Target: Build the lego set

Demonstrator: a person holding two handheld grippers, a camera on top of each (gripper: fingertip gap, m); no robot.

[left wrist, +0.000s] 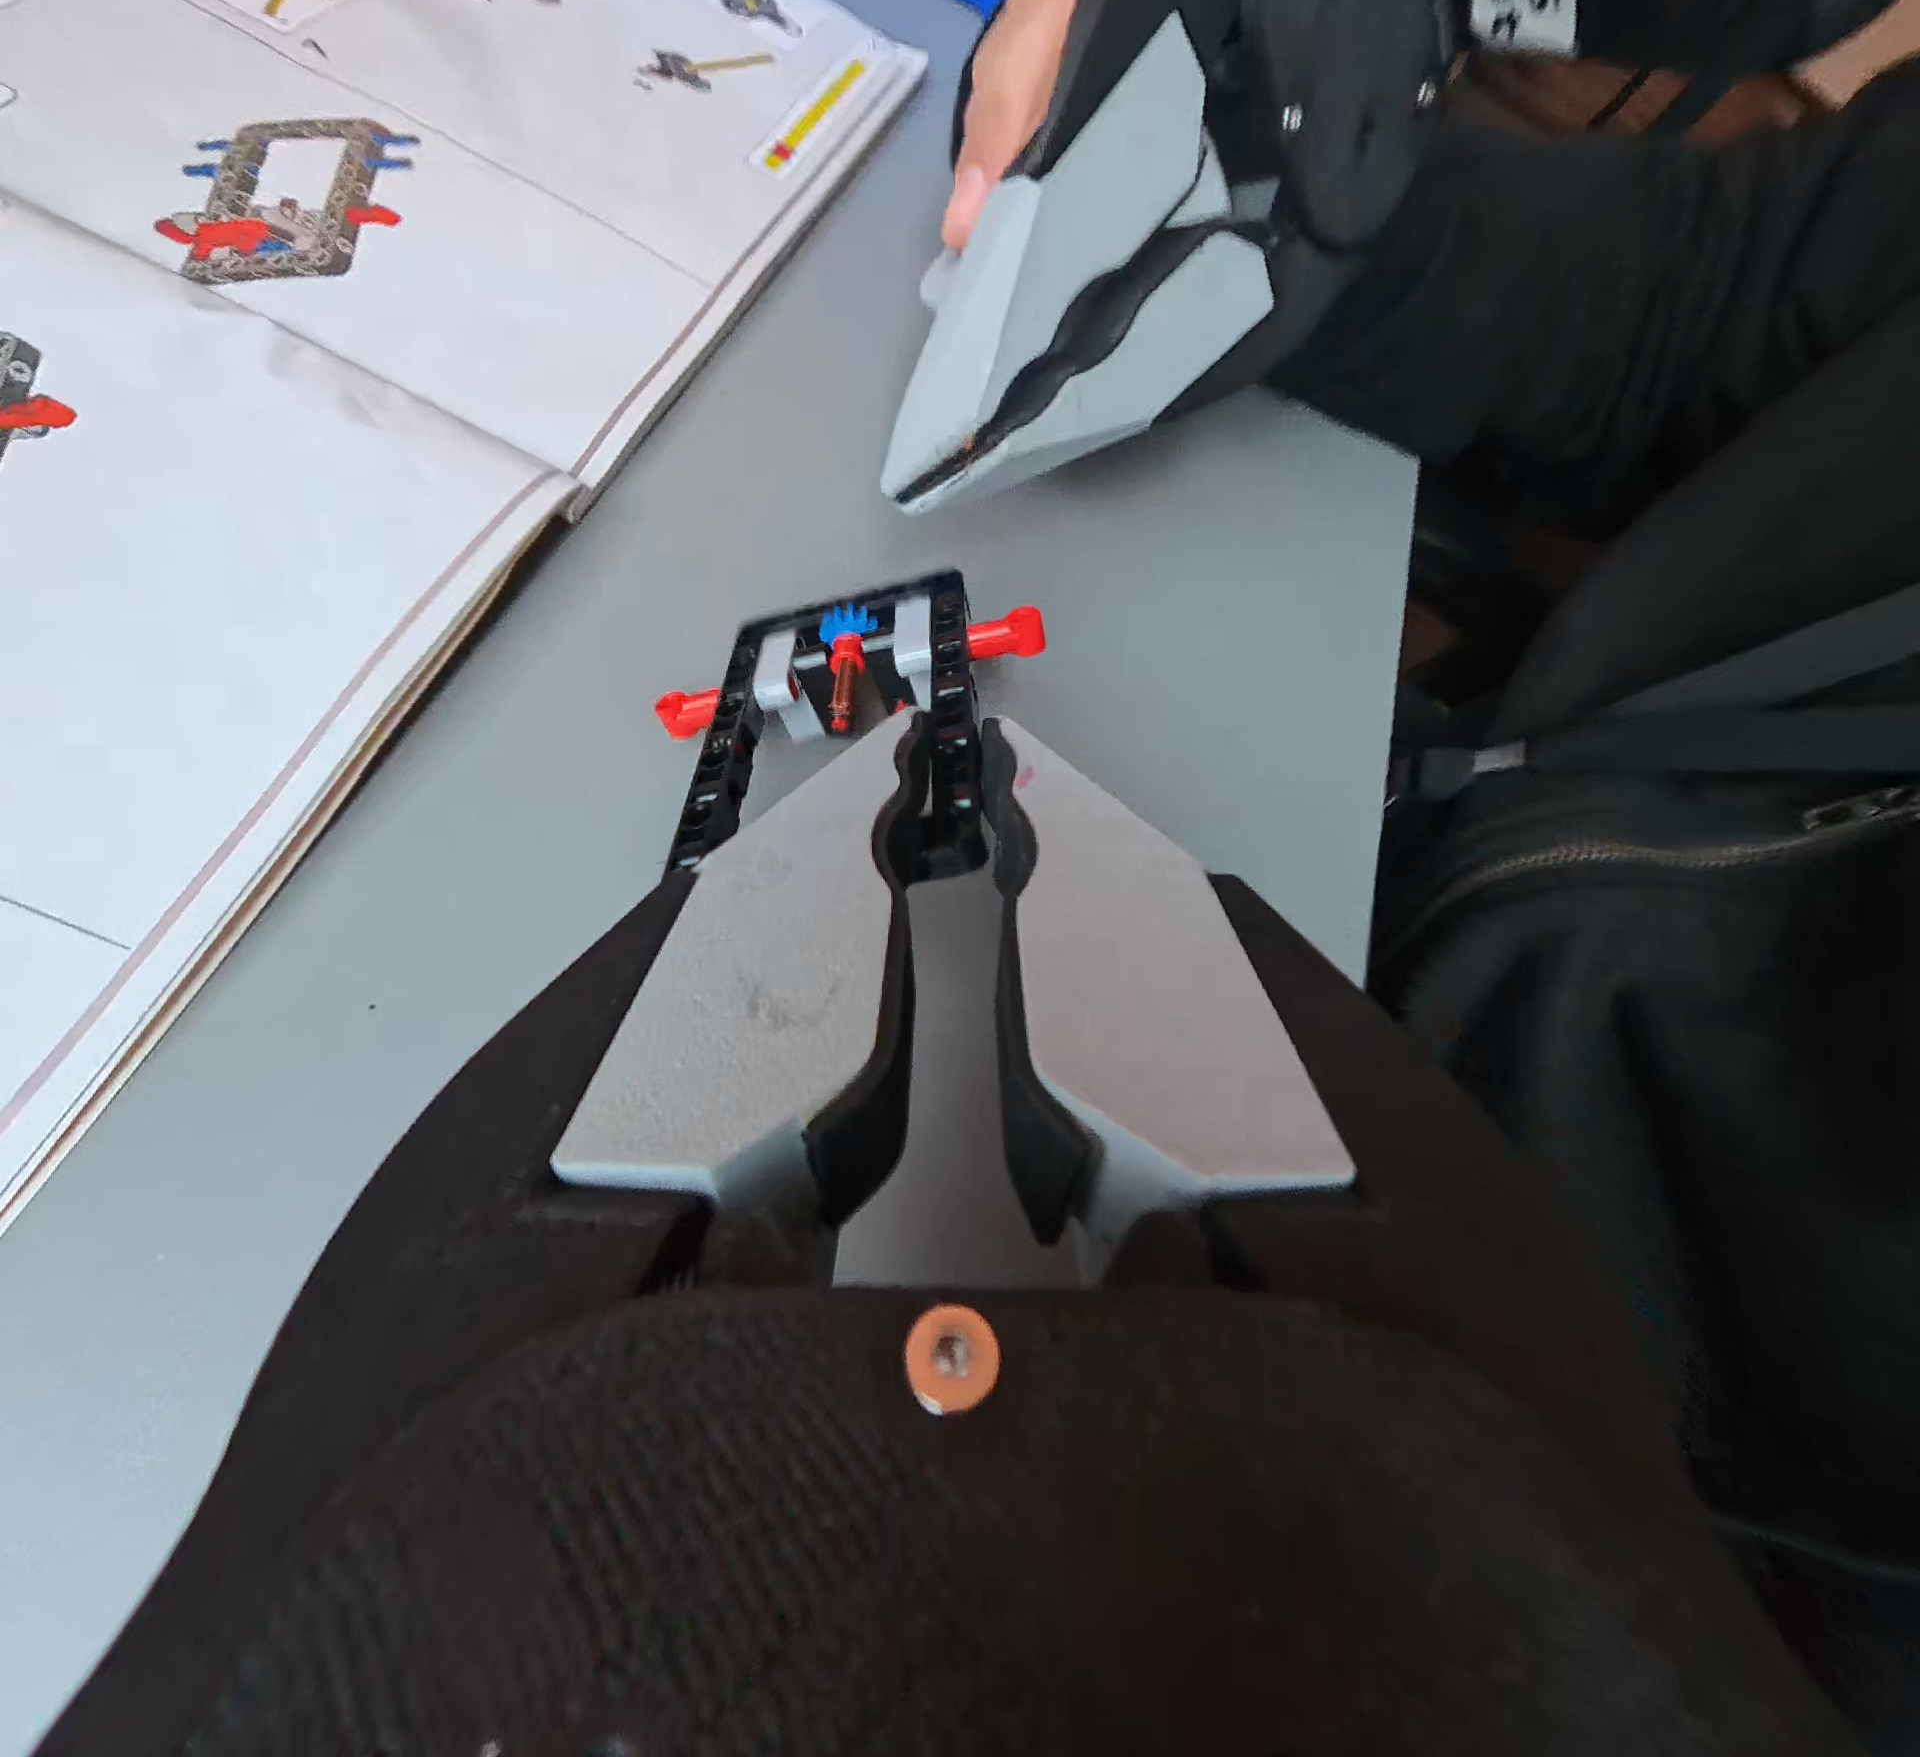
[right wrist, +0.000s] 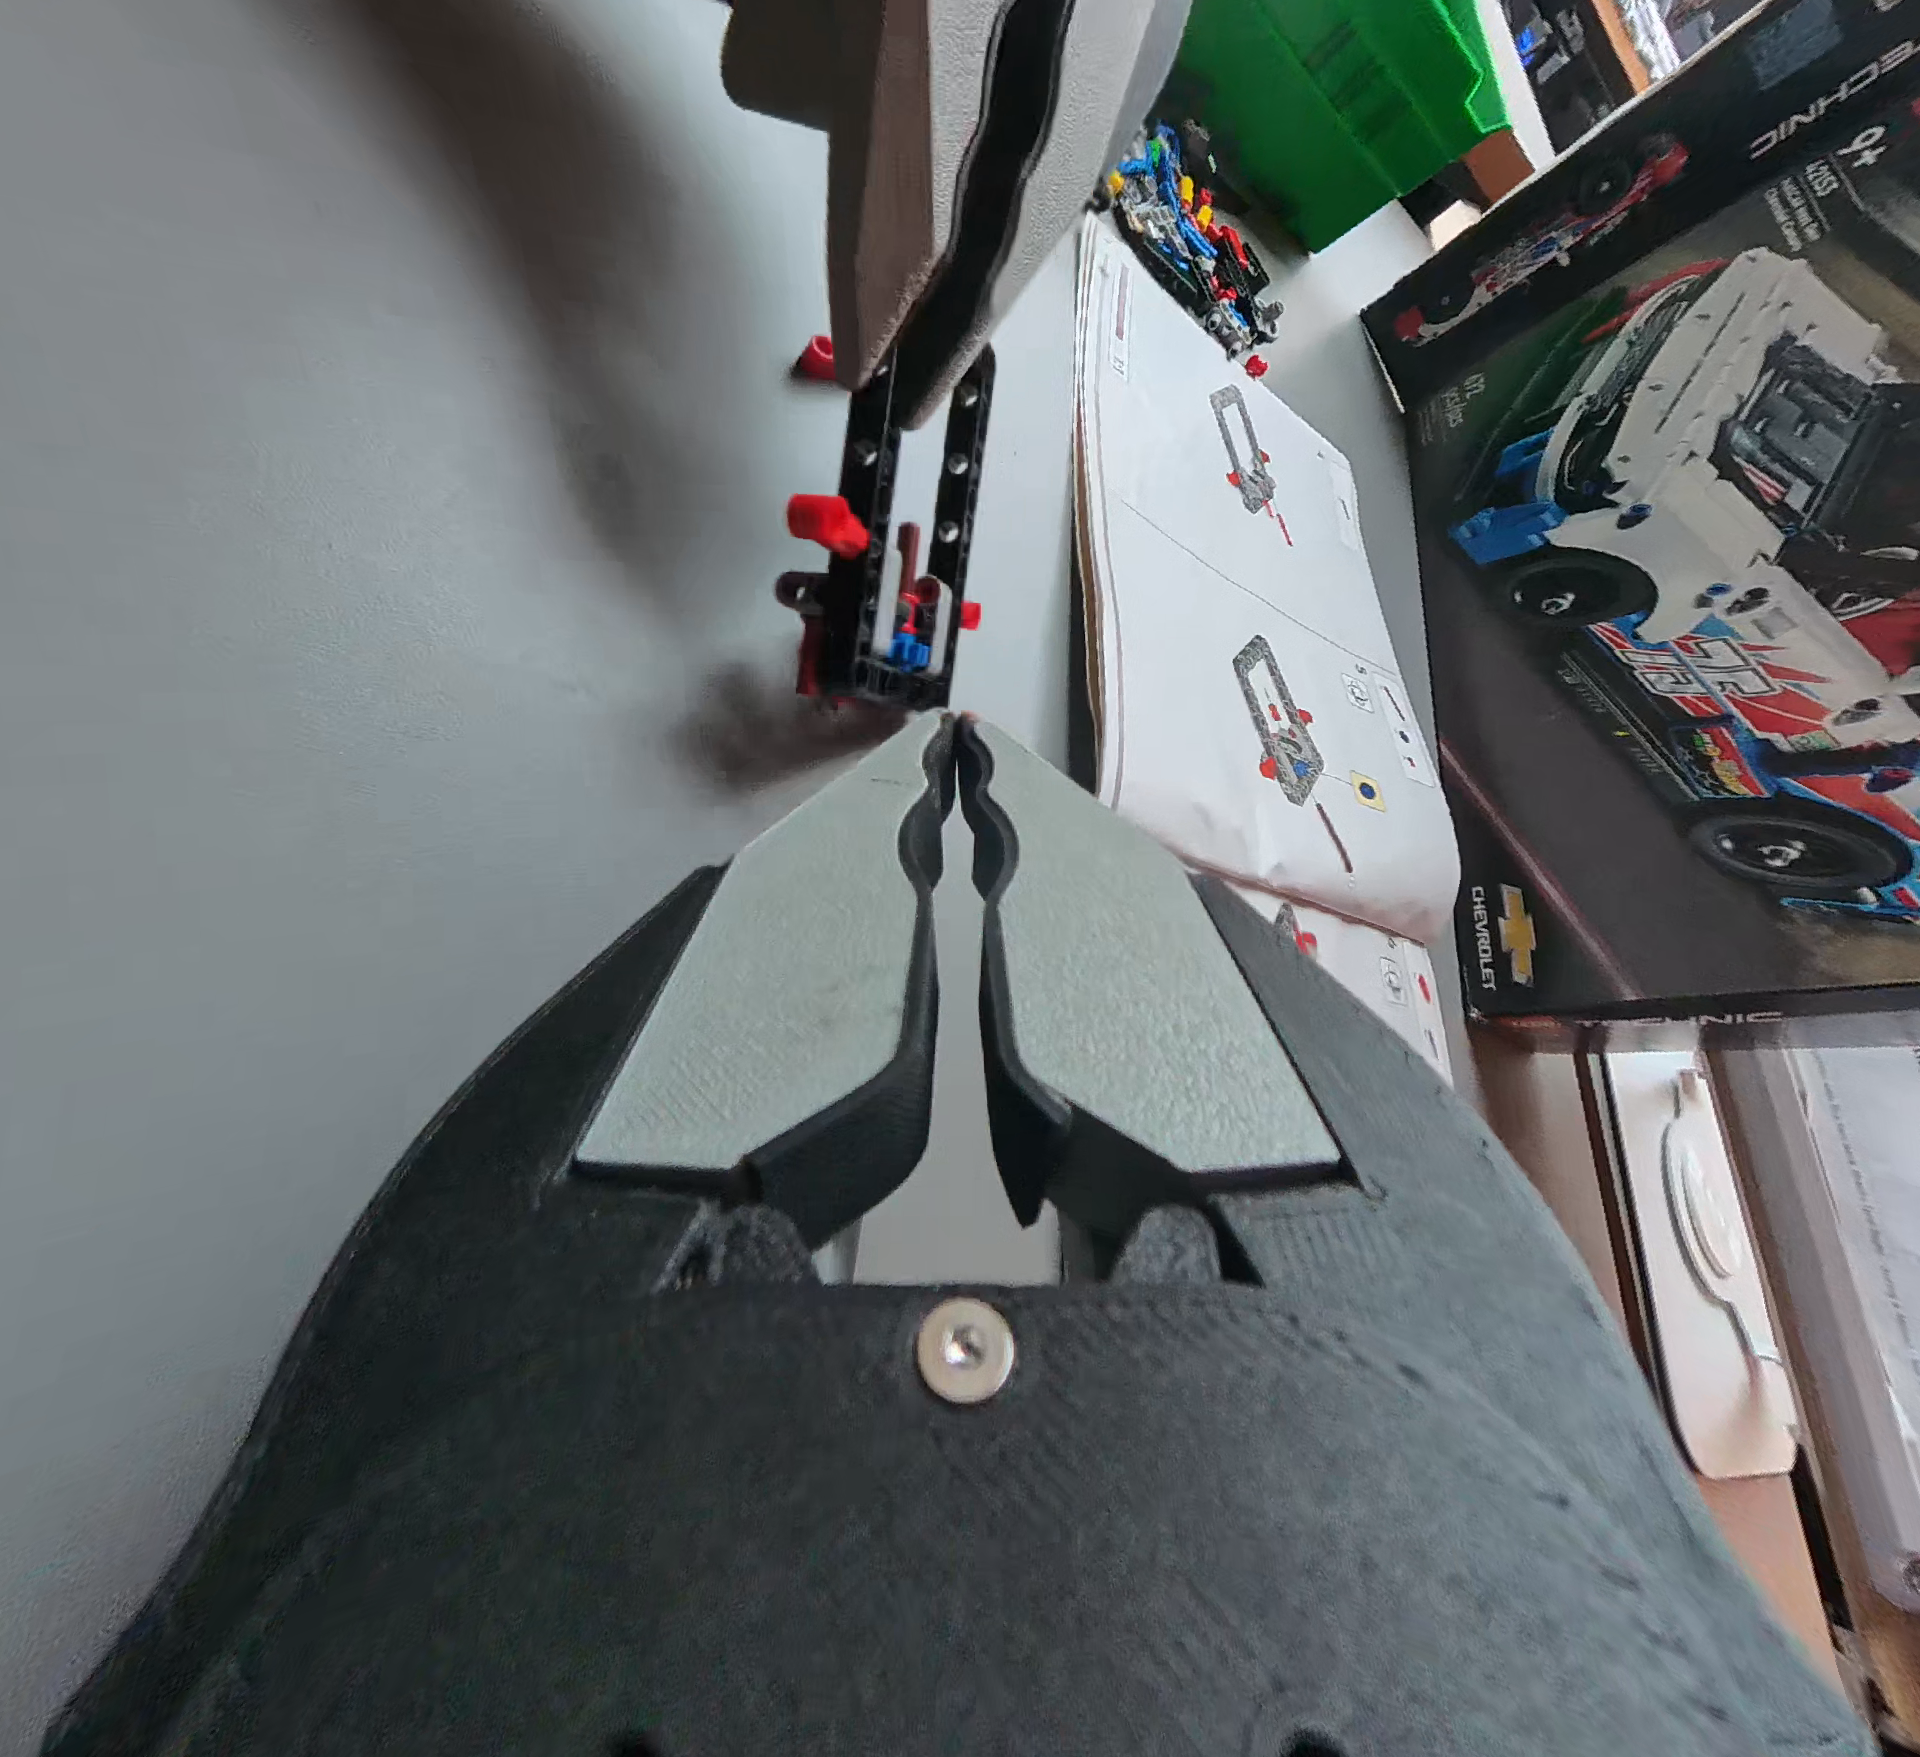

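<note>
Early stage, judging by the small build: black frame (left wrist: 847, 710) with red pins lying on desk (left wrist: 436, 928), centre of frame. Left claw (left wrist: 951, 772) clamped on one frame beam. Right claw (right wrist: 954, 733) closed, empty, just beside frame. Manual (left wrist: 312, 253) open, upper left; most steps left.

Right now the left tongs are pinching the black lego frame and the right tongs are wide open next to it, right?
Not quite. The left tongs do pinch one side beam of the black lego frame, as the left wrist view shows. But the right tongs are shut, not wide open: in the right wrist view their tips meet, with nothing between them, just short of the frame's end.
</note>
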